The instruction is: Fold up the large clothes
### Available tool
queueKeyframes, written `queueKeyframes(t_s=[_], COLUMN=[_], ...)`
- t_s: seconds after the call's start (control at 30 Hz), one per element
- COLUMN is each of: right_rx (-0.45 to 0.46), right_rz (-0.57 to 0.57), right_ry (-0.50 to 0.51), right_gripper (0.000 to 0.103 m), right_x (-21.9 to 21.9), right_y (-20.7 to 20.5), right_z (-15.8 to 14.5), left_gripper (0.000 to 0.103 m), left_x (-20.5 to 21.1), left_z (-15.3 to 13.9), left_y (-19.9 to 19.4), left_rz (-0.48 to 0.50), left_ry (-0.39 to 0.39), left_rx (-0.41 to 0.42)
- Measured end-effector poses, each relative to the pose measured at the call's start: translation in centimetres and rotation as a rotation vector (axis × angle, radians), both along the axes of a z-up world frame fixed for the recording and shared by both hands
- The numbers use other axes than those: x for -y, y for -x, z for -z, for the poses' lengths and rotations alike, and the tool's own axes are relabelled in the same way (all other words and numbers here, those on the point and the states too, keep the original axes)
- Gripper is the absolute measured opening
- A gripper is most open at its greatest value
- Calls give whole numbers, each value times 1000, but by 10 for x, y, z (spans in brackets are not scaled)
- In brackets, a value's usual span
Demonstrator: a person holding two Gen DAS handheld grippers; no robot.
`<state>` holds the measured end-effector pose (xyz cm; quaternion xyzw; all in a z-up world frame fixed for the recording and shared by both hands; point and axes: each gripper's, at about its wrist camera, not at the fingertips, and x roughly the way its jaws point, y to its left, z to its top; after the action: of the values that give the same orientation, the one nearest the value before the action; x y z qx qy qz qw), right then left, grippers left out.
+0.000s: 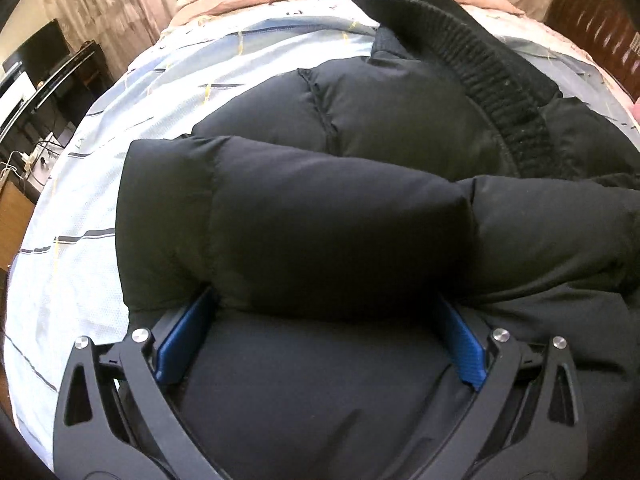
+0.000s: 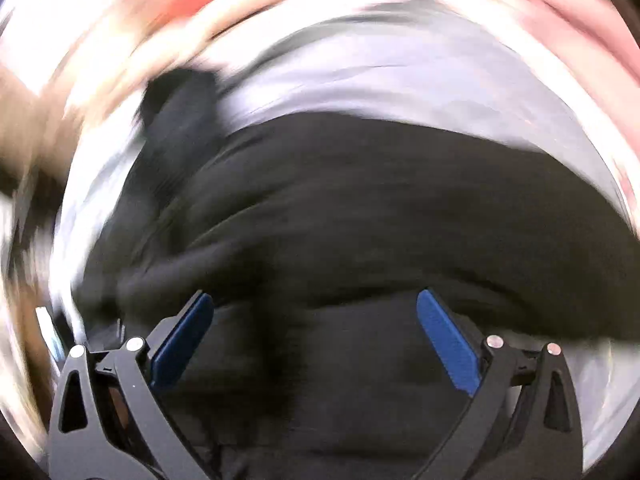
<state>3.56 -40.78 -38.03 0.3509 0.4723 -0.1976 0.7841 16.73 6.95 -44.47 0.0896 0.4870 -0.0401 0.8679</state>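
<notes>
Black puffer jacket (image 1: 340, 216) spread on a bed (image 1: 80, 208) with striped pale-blue sheet; left gripper (image 1: 326, 320) fingers wide apart around a padded fold; right gripper (image 2: 316, 312) fingers apart over the jacket, view blurred.

Black puffer jacket (image 1: 340, 216), quilted, bulky, fills center and lower right of left wrist frame; ribbed knit collar (image 1: 492, 92) curves across upper right. Right wrist view: same jacket (image 2: 380, 208), blurred, center to bottom.
</notes>
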Motion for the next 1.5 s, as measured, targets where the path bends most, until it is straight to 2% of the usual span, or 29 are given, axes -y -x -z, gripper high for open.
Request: queueKeyframes(t_s=[0.03,0.07,0.1,0.17,0.23,0.4,0.47,0.6,0.7,0.77,0.87,0.9,0.93,1.0,1.07,1.13,1.17,1.27,1.37,1.43,1.5], right_rx=[9,26,66,87,98,121,156,205,168,133,58,39,19,-55,-120,-107,-67,10,129,182,219], right_rz=[166,268,357,475,563,727,802,844,865,858,821,808,783,684,546,428,323,136,-108,-244,-373], right_ry=[-22,-49,-128,-240,-281,-457,-438,-355,-307,-266,-212,-188,-145,10,233,344,365,403,435,386,310], right_gripper=[100,100,101,101,101,101,102,101,100,91,68,52,37,24,20,19,19,19,20,20,20], right_x=[34,52,77,103,109,126,136,150,161,165,167,167,166,158,136,113,96,51,-26,-70,-117], right_y=[30,52,80,125,154,187,187,170,153,141,130,124,116,95,66,44,27,-12,-52,-67,-72], right_z=[7,11,20,37,49,100,100,87,85,88,89,86,76,51,14,-12,-33,-74,-113,-117,-107], left_gripper=[101,101,101,101,101,101,101,101,101,101,101,101,101,101,101,101,101,101,101,101,101], left_x=[1,2,1,2,2,5,6,7,8,8,8,8,8,8,8,8,8,8,8,8,8], left_z=[0,-2,-2,-2,-2,-2,-2,-1,-1,0,1,2,2,2,3,3,3,3,3,3,3], left_y=[2,2,1,2,0,-2,-3,-4,-5,-5,-5,-5,-5,-5,-4,-4,-4,-4,-4,-3,-3], left_rz=[-2,-4,-7,-11,-11,-20,-27,-28,-29,-29,-30,-30,-29,-30,-29,-30,-30,-31,-32,-32,-32], left_ry=[-4,-6,-8,-13,-15,-26,-31,-31,-29,-25,-21,-19,-17,-14,-12,-11,-11,-10,-10,-10,-9], left_rx=[6,9,11,15,13,3,3,6,9,13,21,24,27,33,38,41,43,46,50,50,50])
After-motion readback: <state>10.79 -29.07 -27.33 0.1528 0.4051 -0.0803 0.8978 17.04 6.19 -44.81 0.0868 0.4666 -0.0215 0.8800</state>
